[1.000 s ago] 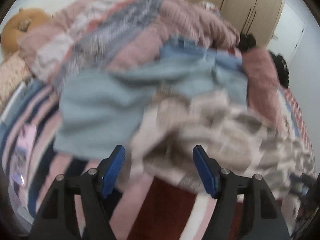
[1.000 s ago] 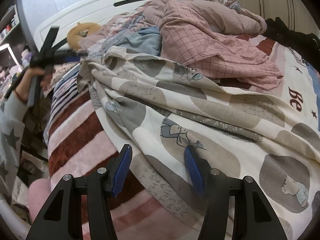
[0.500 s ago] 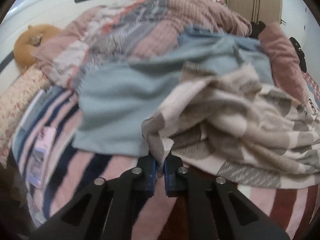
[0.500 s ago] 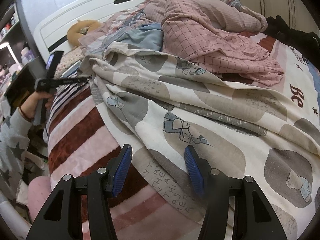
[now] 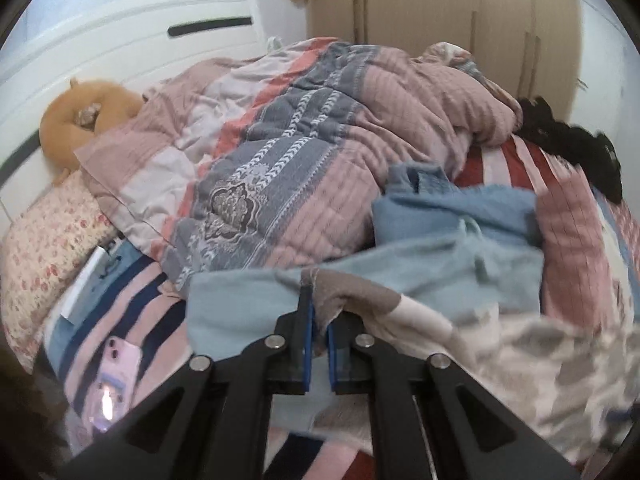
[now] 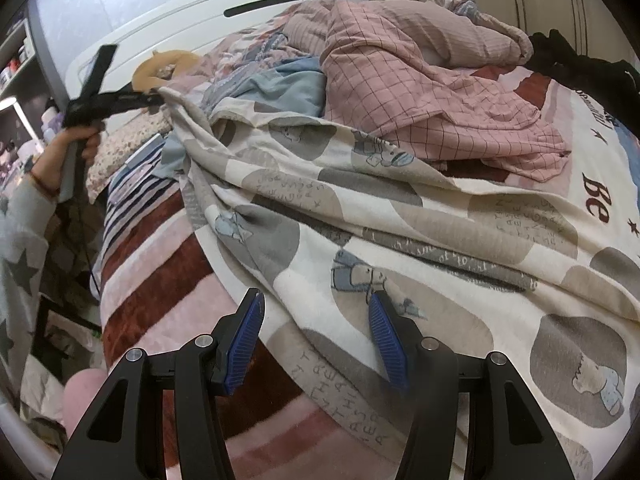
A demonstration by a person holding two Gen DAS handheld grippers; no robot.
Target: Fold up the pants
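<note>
The pants (image 6: pixel 400 216) are cream with grey and beige blobs and cartoon prints, spread across the bed. My left gripper (image 5: pixel 318 320) is shut on a corner of the pants (image 5: pixel 348 292) and holds it lifted off the bed. In the right wrist view the left gripper (image 6: pixel 160 98) pulls that corner up at the far left. My right gripper (image 6: pixel 316 340) is open and empty, low over the near edge of the pants, one finger on each side of the hem.
A light blue garment (image 5: pixel 440 248) and a pink checked garment (image 6: pixel 420 92) lie beside the pants. A bunched quilt (image 5: pixel 300 152) fills the bed's head end. A phone (image 5: pixel 112 384) lies on the striped blanket (image 6: pixel 160 272). Black clothes (image 6: pixel 580 60) sit far right.
My left gripper closed on a corner of the pants and raised it up and back. My right gripper stayed open in about the same place.
</note>
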